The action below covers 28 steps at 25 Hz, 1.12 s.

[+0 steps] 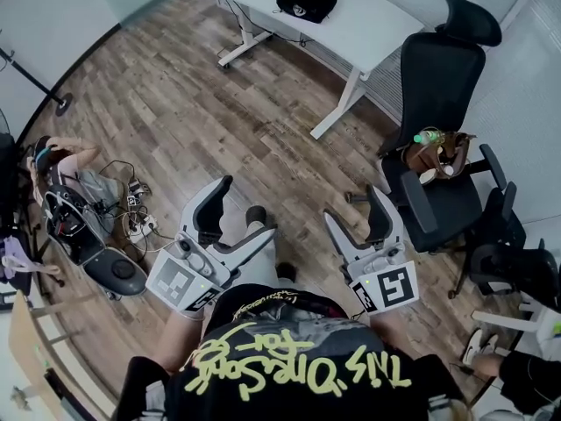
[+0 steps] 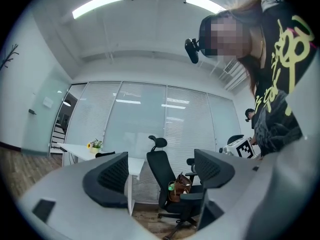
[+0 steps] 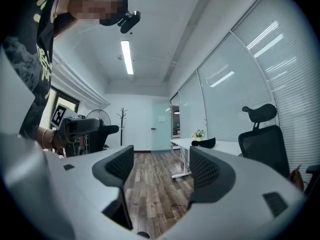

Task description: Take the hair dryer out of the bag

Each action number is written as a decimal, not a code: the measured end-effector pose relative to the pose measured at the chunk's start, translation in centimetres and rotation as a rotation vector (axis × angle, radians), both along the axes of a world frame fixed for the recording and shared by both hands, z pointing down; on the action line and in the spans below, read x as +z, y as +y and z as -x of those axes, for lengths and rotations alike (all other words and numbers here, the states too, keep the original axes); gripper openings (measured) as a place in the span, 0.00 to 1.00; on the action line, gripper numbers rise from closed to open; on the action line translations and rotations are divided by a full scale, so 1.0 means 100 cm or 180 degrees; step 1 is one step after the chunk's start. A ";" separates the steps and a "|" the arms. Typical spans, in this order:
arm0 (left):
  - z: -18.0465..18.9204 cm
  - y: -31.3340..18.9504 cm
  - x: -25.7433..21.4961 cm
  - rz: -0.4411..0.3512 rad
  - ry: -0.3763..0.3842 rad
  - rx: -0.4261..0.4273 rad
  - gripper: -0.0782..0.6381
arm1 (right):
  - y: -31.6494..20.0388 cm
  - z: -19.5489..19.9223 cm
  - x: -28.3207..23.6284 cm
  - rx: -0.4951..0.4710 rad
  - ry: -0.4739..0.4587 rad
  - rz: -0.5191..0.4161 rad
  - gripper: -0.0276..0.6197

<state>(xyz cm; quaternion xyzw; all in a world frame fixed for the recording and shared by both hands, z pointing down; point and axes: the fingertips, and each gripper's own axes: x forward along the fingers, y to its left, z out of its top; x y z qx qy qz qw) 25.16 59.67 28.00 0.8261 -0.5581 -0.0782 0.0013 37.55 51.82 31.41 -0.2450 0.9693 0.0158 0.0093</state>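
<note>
A brown bag (image 1: 436, 152) sits on the seat of a black office chair (image 1: 443, 86) at the right, with a green bottle top (image 1: 426, 136) showing at its mouth. No hair dryer shows. The left gripper view has the same bag (image 2: 181, 185) on the chair, far ahead between the jaws. My left gripper (image 1: 245, 207) hangs open over the wooden floor, well left of the chair and empty. My right gripper (image 1: 355, 207) is open too, nearer the chair but apart from it, and holds nothing. In the right gripper view its jaws frame only floor and the white desk (image 3: 200, 145).
A white desk (image 1: 351, 16) with a black pouch (image 1: 308, 0) stands at the back. Gear and cables (image 1: 96, 226) lie on the floor at the left. A second dark chair (image 1: 517, 270) and another person (image 1: 526, 371) are at the lower right.
</note>
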 end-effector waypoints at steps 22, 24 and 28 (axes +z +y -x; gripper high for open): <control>0.101 -0.139 0.011 -0.0059 -0.0081 0.0057 0.67 | -0.131 0.092 0.012 0.0228 0.0121 -0.0038 0.55; 0.111 -0.157 0.015 0.0004 -0.0064 0.0071 0.67 | -0.145 0.104 0.014 0.0235 0.0146 -0.0021 0.55; 0.132 -0.188 0.027 0.0220 -0.0119 0.0100 0.67 | -0.173 0.123 0.018 0.0302 0.0180 0.0024 0.55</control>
